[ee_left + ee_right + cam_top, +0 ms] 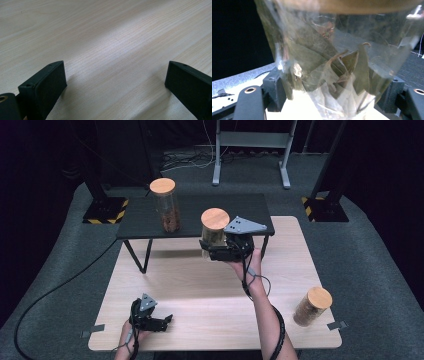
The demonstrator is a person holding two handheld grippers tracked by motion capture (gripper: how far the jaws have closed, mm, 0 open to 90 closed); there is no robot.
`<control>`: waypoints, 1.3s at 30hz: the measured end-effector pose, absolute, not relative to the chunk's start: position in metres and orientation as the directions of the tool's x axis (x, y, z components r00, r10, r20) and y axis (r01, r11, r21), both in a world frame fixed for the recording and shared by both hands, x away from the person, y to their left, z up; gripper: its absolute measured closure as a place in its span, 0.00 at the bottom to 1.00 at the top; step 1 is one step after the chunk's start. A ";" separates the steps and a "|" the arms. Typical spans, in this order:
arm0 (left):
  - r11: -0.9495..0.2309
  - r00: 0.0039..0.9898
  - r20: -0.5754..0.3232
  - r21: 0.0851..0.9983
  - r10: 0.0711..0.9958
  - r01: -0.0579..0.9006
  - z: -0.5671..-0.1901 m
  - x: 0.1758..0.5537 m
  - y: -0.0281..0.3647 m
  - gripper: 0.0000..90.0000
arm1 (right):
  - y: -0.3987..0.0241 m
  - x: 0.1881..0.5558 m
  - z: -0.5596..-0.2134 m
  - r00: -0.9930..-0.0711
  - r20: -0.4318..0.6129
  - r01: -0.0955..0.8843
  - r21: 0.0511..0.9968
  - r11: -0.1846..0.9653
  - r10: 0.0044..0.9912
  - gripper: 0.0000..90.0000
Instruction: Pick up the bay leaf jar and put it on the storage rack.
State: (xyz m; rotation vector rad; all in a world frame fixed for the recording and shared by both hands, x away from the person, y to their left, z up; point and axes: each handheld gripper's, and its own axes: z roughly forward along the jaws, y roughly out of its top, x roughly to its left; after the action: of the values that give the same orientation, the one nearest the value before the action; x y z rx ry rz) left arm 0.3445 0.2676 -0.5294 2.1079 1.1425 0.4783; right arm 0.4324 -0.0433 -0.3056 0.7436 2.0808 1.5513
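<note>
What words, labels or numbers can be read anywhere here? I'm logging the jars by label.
None: no readable text in these views.
Jar held in the right tongs, jar of dried leaves: no label in view.
Jar on the black shelf: no label in view.
Jar at the table's right edge: no label in view.
Yellow-and-black stripes on the stand bases: hazard marking, no words.

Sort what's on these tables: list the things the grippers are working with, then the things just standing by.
In hand:
- jar of dried leaves, clamped in the right gripper and held above the light table
- black raised shelf, right beside the held jar

Standing by:
- tall jar on the shelf
- short jar at the table's right corner
- left gripper, open and holding nothing
</note>
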 end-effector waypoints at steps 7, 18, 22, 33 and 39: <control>-0.382 0.548 -0.002 0.715 0.837 0.586 -0.529 0.344 0.268 0.03 | -0.046 0.433 -0.295 -0.757 -0.024 0.154 0.965 0.214 0.653 0.28; -0.382 0.548 -0.002 0.715 0.837 0.586 -0.529 0.344 0.268 0.03 | -0.048 0.436 -0.284 -0.755 -0.024 0.151 0.966 0.209 0.655 0.28; -0.382 0.548 -0.002 0.715 0.836 0.586 -0.529 0.344 0.268 0.03 | -0.047 0.438 -0.280 -0.754 -0.030 0.152 0.964 0.218 0.656 0.28; -0.383 0.549 -0.001 0.714 0.836 0.586 -0.529 0.344 0.268 0.03 | -0.046 0.443 -0.268 -0.744 -0.037 0.142 0.967 0.212 0.667 0.28; -0.383 0.549 -0.001 0.714 0.836 0.586 -0.529 0.344 0.268 0.03 | -0.044 0.448 -0.264 -0.739 -0.038 0.143 0.967 0.213 0.672 0.28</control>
State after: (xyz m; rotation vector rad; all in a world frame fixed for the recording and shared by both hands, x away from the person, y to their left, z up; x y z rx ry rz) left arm 0.3445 0.2677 -0.5294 2.1103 1.1395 0.4772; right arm 0.4483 -0.0440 -0.2637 0.7537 2.0385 1.5485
